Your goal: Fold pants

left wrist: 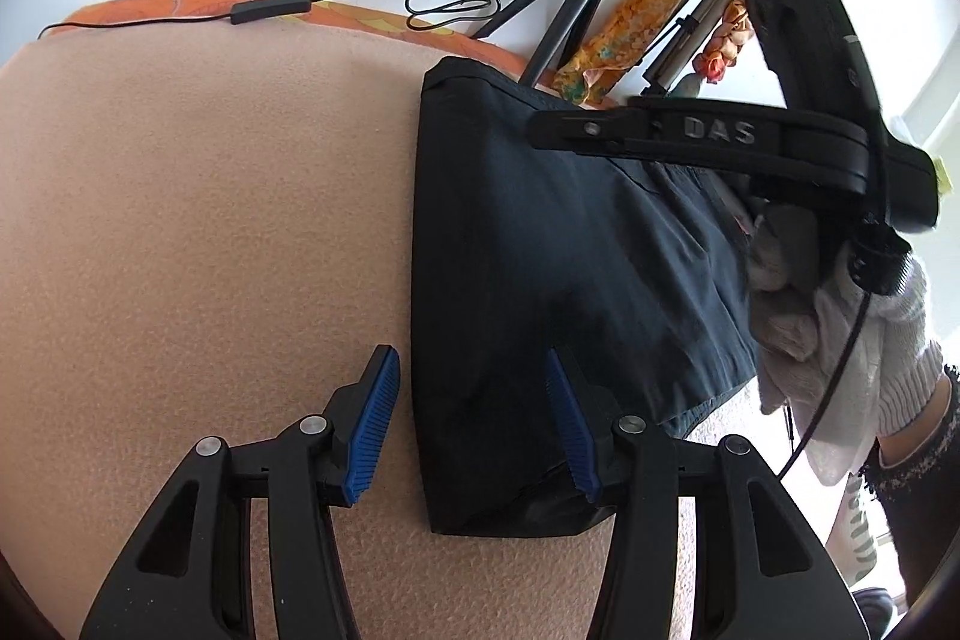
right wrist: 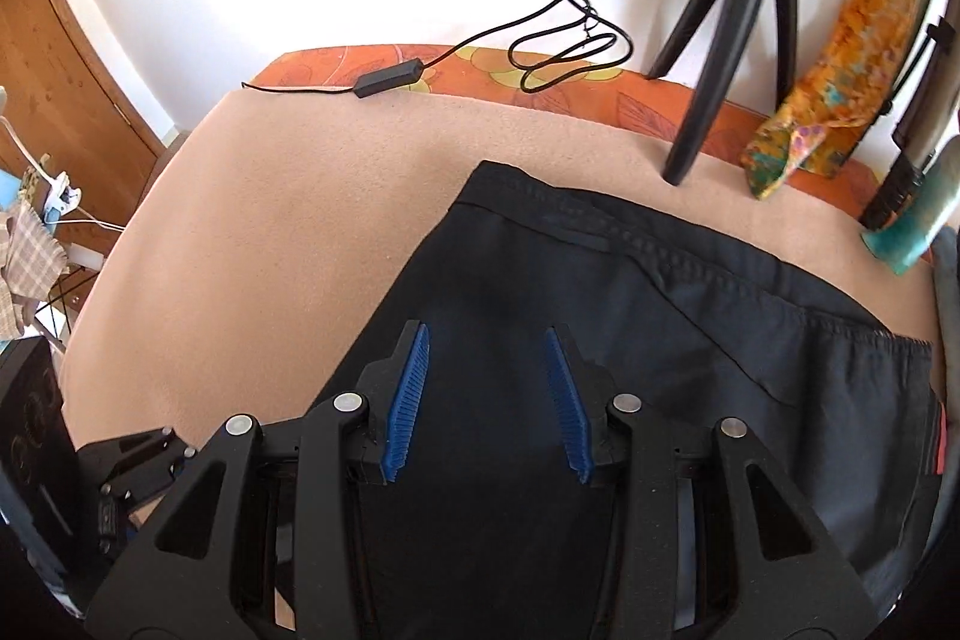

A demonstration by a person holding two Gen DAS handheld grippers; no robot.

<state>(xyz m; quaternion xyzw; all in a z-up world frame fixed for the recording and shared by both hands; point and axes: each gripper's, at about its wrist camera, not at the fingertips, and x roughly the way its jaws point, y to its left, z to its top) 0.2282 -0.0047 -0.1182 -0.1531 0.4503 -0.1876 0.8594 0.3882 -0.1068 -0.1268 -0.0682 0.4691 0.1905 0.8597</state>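
**Fingers apart over the folded dark pants**

Fingers on both tools stand apart with nothing pinched between them. Our left gripper (left wrist: pixel 474 424) straddles the near left edge of the dark navy woven pants (left wrist: pixel 558 280): one blue ribbed pad hangs over the bare peach felt tabletop (left wrist: pixel 198 220), the other over the cloth. Our right gripper (right wrist: pixel 487 403) hovers released above the middle of the pants (right wrist: pixel 600 340), held in a hand in a white knit glove (left wrist: pixel 858 340).

The pants lie flat on the tabletop as a compact rectangle, apparently folded over at least once, with the stitched waistband running along the far edge, nearest the black tripod (right wrist: pixel 738 28). Against that tripod, they sit just in front and to its near side.

We judge the fabric light, thin and limp. It should drape and sag when lifted, and the felt may drag at it. Taking hold at the corners or along the thicker seamed waistband would seem surest; a pinch mid-panel would likely lift only the top layer.
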